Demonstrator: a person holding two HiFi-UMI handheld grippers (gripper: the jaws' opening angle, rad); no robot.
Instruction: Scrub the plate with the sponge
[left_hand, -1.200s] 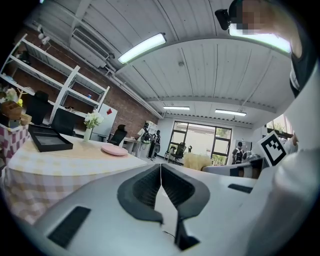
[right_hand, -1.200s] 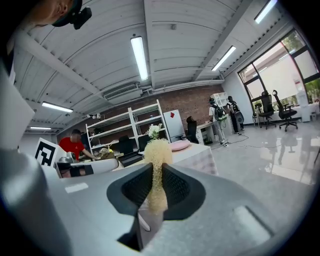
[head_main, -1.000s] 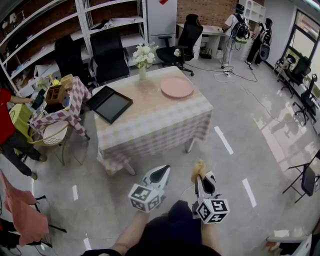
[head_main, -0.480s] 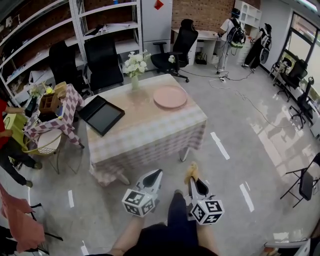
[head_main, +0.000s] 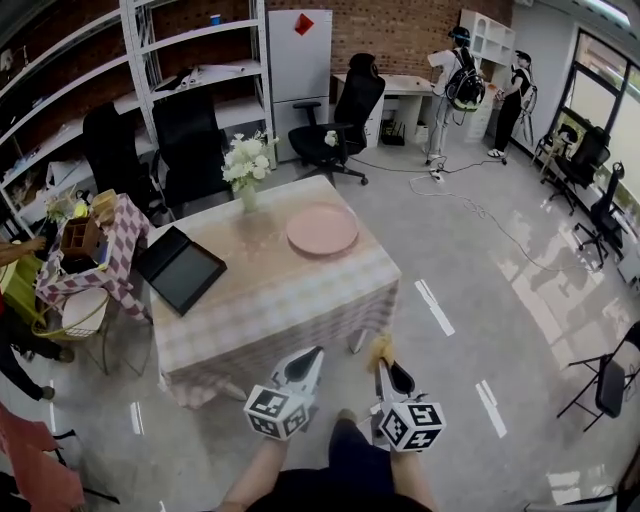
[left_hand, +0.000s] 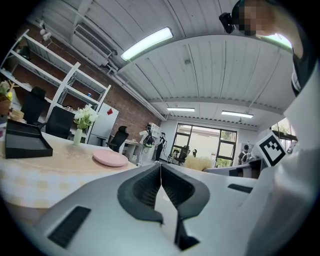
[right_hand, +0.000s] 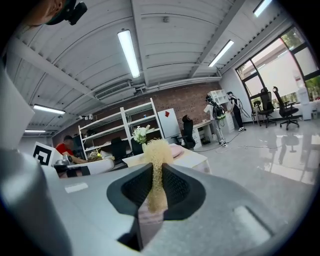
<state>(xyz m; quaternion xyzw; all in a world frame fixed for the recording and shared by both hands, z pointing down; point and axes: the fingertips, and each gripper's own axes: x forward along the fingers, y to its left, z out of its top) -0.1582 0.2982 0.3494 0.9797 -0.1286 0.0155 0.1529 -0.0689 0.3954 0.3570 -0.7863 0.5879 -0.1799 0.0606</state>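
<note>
One table (head_main: 270, 285) in a checked cloth stands mid-room. On it lie one black tray (head_main: 180, 268) at its left end, one pink plate (head_main: 322, 229) toward its far right, and one vase of white flowers (head_main: 246, 170) at its far edge. Two grippers hang off the table, short of its near side. The left gripper (head_main: 312, 352) has its fingers clenched on nothing, which only its own view makes plain. The right gripper (head_main: 381, 362) grasps the one yellow sponge (head_main: 380, 346), well apart from the plate. Its own view shows the sponge squeezed thin between the fingers, where the head view gives just a tuft.
</note>
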